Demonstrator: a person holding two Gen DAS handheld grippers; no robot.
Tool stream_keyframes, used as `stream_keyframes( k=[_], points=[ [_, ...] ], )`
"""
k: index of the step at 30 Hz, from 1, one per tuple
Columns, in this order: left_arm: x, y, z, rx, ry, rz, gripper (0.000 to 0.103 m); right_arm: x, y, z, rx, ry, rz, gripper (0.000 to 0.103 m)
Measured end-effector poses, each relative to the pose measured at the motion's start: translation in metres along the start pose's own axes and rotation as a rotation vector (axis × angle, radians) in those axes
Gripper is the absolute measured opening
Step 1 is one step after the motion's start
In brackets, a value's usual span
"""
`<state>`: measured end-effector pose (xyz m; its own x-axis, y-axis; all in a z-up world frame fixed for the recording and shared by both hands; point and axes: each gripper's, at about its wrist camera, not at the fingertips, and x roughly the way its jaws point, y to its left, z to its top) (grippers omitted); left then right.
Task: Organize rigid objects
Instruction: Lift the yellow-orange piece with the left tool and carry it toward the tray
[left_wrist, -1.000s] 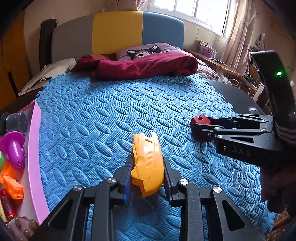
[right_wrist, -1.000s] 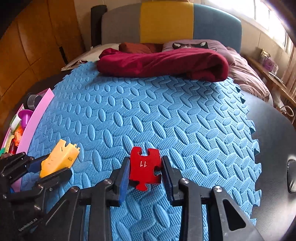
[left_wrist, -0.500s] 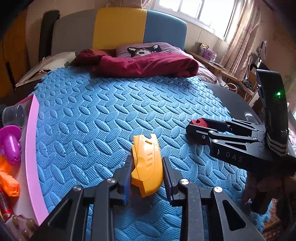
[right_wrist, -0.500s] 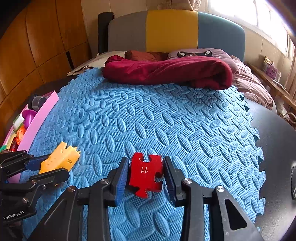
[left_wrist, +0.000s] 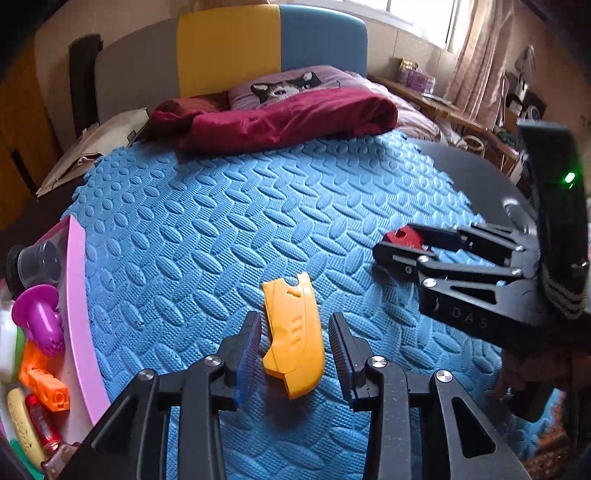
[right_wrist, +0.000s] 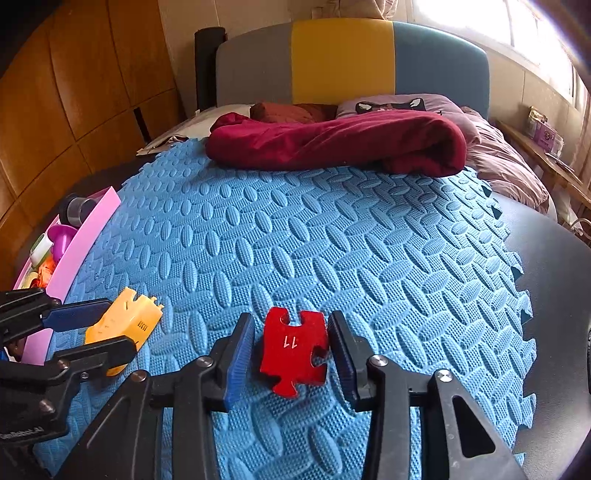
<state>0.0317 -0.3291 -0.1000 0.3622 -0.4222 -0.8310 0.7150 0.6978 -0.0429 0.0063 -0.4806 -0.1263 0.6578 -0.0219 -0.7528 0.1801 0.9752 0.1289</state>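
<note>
Left gripper (left_wrist: 293, 345): jaws apart, one either side of the yellow piece, a visible gap on both sides; not gripping.
Yellow piece (left_wrist: 293, 341): flat on the blue mat, between the left jaws, notched end pointing away from the camera; seen also from the right wrist view (right_wrist: 122, 326).
Right gripper (right_wrist: 291, 349): jaws apart, flanking the red puzzle piece; clear gap at the left pad, right pad very close to the piece's edge, contact there cannot be told.
Red puzzle piece (right_wrist: 293, 350): flat on the mat between the right jaws, white "11" on its top face; partly hidden behind the right gripper's fingers in the left wrist view (left_wrist: 404, 236).
Blue mat (left_wrist: 221, 240): textured foam, interlocking edge, laid over a dark surface; both pieces resting on it, well apart.
Pink tray (left_wrist: 79, 295): at the mat's left edge, holding assorted small toys, among them a purple one (left_wrist: 37, 314) and an orange block (left_wrist: 44, 384).
Red blanket (right_wrist: 332, 144): bundled at the mat's far end.
Pillow (left_wrist: 288, 85): behind the blanket, animal face printed on it.
</note>
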Motion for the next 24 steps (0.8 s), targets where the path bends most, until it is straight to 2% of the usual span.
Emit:
stream_keyframes(
  k=[1,3,5,17,24],
  points=[
    [0.003,-0.001,-0.002,0.010,0.006,0.014,0.030,0.000,0.000,0.000,0.000,0.000,0.000,0.042],
    [0.003,-0.005,-0.007,0.037,-0.025,0.044,0.030,0.000,0.002,0.000,-0.011,0.003,-0.028,0.039],
    [0.000,-0.005,-0.009,0.022,-0.032,0.057,0.030,0.001,0.005,0.001,-0.024,0.005,-0.046,0.038],
    [-0.071,0.008,-0.014,-0.041,-0.172,0.051,0.029,0.002,0.006,0.001,-0.029,0.005,-0.034,0.043],
    [-0.099,0.019,-0.017,-0.068,-0.216,0.060,0.030,0.002,0.006,0.000,-0.029,0.005,-0.034,0.043]
  ],
)
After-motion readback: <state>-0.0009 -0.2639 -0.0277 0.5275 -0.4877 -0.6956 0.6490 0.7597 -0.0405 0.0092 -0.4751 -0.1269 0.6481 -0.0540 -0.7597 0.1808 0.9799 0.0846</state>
